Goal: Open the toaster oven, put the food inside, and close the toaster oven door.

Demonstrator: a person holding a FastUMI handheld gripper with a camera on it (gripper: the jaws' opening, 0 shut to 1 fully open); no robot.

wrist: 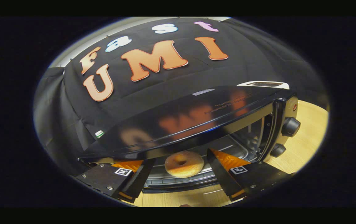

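Observation:
A black toaster oven with a glossy top stands on a wooden table, its front open toward me. A sugared ring doughnut lies on the metal tray just inside the opening. My gripper is open, and its fingers reach to the oven's mouth on either side of the doughnut. A small gap shows between each finger and the doughnut, so neither one presses on it. I cannot make out the oven door itself.
Two round knobs sit on the oven's right front panel. A white appliance peeks out behind the oven. The light wooden table extends to the right and below the fingers.

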